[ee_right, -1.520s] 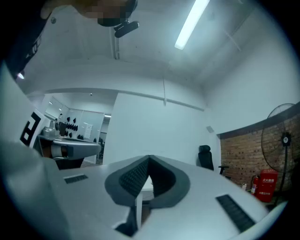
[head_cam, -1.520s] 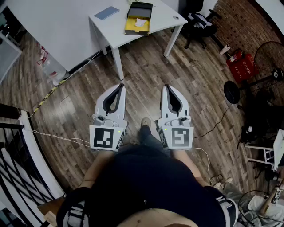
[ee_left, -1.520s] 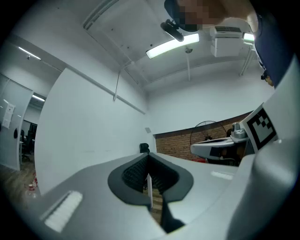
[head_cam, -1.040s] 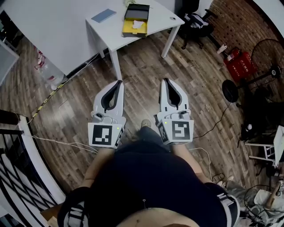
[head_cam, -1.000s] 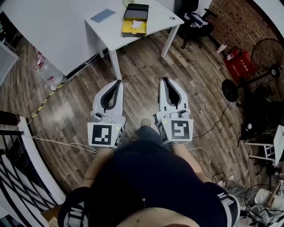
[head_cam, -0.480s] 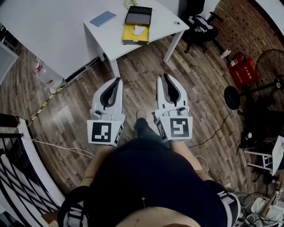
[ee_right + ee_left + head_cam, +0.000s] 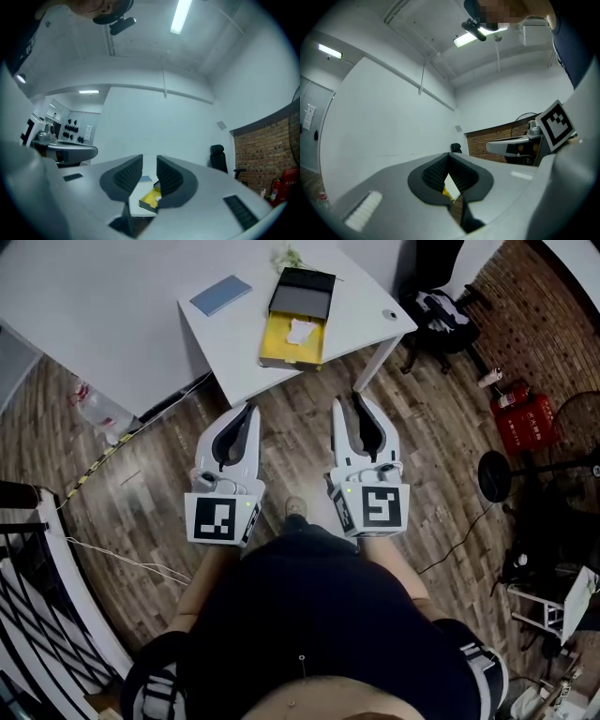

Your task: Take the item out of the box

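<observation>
My right claw (image 7: 351,403) is opening, its pads (image 7: 125,177) standing apart with nothing pressed between them. I judge that I am readying it for the grasp while I am standing short of the goal. My left claw (image 7: 247,410) is clenched on nothing, tips meeting, and I am probably carrying it along only as a spare. The item (image 7: 302,331), a small white thing, is lying in the yellow bed of the box (image 7: 281,351). It is sitting exposed because the black lid (image 7: 304,292) is lying folded back beyond it, so I am expecting no cover to lift first. The box is resting toward the near edge of the white worktop (image 7: 234,343), with a blue booklet (image 7: 221,294) lying apart from it on the left. I am holding both claws level and side by side over the wooden floor (image 7: 141,493), pointing them at the worktop, which is how I would be carrying them on an approach. The item is lying ahead of the right claw and a little to its left, well apart from the tips, roughly between the lines of the two claws. In the right gripper view the box is showing low down, through the gap between the jaws, so that claw is already aiming close to it.
</observation>
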### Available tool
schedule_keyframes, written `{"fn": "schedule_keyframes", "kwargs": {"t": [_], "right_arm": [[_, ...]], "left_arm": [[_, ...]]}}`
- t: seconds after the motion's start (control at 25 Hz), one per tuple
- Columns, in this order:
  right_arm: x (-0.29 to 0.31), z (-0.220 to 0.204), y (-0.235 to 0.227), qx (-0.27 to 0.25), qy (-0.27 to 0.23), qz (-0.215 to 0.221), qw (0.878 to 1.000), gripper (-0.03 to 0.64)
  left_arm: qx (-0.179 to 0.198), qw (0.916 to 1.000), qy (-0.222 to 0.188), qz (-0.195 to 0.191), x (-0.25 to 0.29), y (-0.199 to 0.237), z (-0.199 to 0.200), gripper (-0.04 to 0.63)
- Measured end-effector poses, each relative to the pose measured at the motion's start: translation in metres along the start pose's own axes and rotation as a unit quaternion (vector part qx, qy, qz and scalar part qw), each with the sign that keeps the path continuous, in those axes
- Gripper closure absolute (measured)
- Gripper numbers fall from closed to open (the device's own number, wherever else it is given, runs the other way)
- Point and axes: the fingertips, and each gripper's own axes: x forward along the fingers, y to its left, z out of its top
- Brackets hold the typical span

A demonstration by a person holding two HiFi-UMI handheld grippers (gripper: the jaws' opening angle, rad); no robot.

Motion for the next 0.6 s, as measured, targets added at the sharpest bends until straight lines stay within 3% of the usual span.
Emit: {"fn": "schedule_keyframes", "kwargs": {"t": [0.28,0.6], "right_arm": [[0.053,-0.017,-0.037,0.005,0.004,0.006,1.0,0.532],[0.079,-0.031,-0.061,0.01,0.006,0.01,1.0,0.531]], "left_arm": [[-0.004,0.9997,0.022,0.01,0.065,0.011,-0.013,0.586],[-0.004,0.9995,0.026,0.017,0.1,0.016,-0.02,0.586]]}}
